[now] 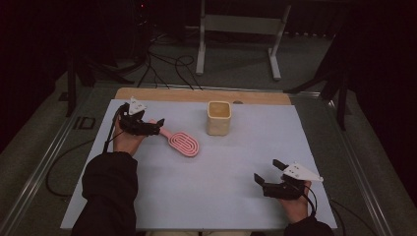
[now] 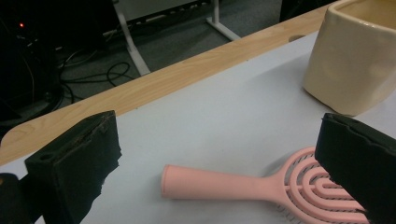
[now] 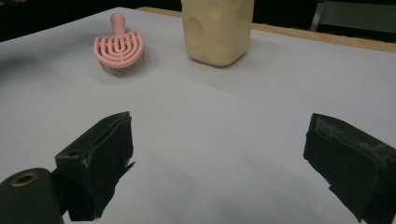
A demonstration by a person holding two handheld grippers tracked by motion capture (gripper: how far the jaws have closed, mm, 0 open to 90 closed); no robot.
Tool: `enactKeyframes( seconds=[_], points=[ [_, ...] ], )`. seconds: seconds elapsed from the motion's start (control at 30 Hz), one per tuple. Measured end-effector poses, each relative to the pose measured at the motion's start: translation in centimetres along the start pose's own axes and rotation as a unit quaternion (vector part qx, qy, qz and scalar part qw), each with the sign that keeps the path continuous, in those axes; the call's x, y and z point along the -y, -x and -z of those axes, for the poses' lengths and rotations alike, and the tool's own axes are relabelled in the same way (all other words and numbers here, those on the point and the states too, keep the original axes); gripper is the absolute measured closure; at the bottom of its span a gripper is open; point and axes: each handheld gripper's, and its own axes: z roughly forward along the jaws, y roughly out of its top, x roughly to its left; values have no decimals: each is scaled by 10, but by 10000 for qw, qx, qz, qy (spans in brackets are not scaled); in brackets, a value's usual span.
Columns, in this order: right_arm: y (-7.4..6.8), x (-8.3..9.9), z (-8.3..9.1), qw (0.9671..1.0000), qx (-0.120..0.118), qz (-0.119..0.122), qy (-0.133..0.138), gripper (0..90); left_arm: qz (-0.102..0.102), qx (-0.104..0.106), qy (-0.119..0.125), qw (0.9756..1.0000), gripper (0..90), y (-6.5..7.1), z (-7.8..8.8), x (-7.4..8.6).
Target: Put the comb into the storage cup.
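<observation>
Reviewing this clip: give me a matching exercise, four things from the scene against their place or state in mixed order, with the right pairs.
Things:
1. pink hairbrush
2. cream cup
3. left gripper
4. right gripper

Places or states:
A. open, over bare table near the front edge
B. standing upright near the far side of the table
C. lying flat, handle pointing left
D. open, jaws either side of the brush handle

Pairs: 1-C, 2-B, 3-D, 4-A
</observation>
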Motion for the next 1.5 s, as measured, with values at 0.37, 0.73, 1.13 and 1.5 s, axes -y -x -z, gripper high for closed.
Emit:
enactKeyframes(
  seconds=[0.37,0.73,1.13,1.5],
  points=[
    [1,0,0,10000,4,1,-5,81,43,12,-107,9999,11,2,-11,-1],
    [0,1,-1,10000,9,-23,-28,81,93,42,-272,9996,11,4,-24,4],
    [0,1,-2,10000,-14,-3,-33,81,181,22,-399,9990,11,4,-32,7],
    [0,1,-2,10000,-23,6,-38,81,339,176,-602,9975,36,8,-46,9]
  ],
)
